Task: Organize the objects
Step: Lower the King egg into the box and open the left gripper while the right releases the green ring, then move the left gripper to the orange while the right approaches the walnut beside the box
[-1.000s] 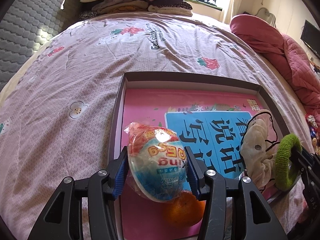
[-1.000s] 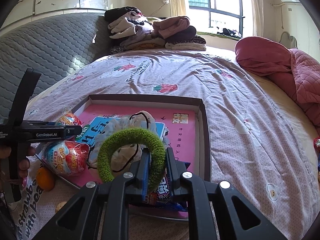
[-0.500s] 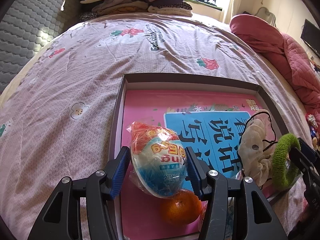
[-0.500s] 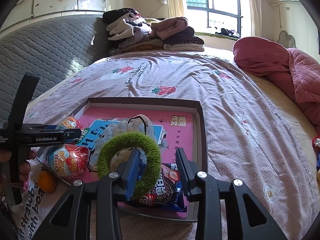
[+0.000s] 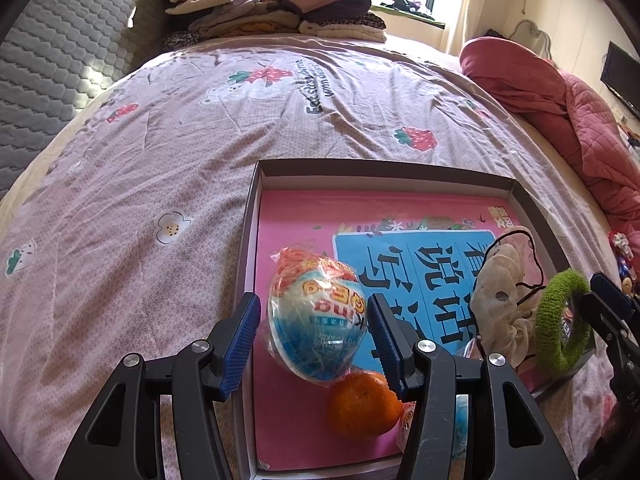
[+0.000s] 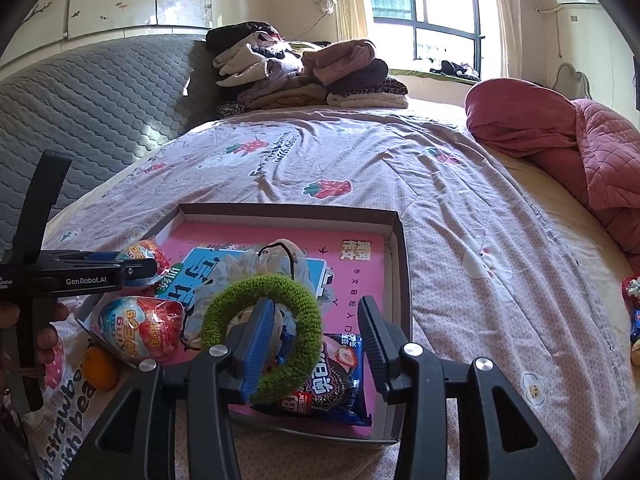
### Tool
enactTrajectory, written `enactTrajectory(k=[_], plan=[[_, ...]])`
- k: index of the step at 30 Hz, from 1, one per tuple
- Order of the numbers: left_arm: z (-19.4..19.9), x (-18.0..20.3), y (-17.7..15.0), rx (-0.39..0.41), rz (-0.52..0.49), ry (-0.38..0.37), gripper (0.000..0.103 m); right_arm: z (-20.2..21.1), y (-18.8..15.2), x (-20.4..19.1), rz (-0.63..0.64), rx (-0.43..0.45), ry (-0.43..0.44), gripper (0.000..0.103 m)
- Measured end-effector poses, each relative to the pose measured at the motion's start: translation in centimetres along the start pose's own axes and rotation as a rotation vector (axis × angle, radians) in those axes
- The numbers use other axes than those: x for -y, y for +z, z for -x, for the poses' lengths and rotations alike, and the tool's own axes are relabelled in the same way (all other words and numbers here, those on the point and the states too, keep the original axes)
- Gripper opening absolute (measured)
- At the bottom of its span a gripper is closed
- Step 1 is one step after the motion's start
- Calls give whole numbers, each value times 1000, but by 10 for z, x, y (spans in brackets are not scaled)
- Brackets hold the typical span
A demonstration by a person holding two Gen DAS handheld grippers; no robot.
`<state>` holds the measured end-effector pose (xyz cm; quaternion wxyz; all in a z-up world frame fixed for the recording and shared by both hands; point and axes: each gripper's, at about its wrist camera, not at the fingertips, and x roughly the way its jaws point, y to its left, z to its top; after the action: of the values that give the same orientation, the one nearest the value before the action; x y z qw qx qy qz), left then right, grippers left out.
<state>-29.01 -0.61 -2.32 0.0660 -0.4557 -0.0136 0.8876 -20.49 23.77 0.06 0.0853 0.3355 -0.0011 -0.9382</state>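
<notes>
A shallow cardboard box (image 5: 384,170) lies on the bed with a pink book (image 5: 320,216) on its bottom. A wrapped toy egg (image 5: 316,320) rests in the box against an orange (image 5: 364,404). My left gripper (image 5: 312,308) straddles the egg, open, with a gap at each pad. The right gripper (image 6: 316,304) is opening. A green hair tie (image 6: 260,282) hangs looped over its left finger, and the other finger stands clear of it. A white scrunchie (image 6: 248,268) and a snack packet (image 6: 328,372) lie in the box (image 6: 288,210).
Folded clothes (image 6: 304,76) are stacked at the head of the bed by a grey padded headboard (image 6: 80,96). A red quilt (image 6: 560,136) is bunched at the right. Small toys (image 6: 634,312) lie at the right edge. A person's hand (image 6: 44,336) holds the left gripper.
The right jaws have spread apart and let go of the green hair tie, which stays hooked on the left finger. The left jaws widened slightly and the egg sank onto the orange.
</notes>
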Motion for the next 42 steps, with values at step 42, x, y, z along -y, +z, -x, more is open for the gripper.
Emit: enactTrajectory(k=[42], plan=[[85,18,-19,125,-21,-17,69,43,13,-21,30,87,63,49]])
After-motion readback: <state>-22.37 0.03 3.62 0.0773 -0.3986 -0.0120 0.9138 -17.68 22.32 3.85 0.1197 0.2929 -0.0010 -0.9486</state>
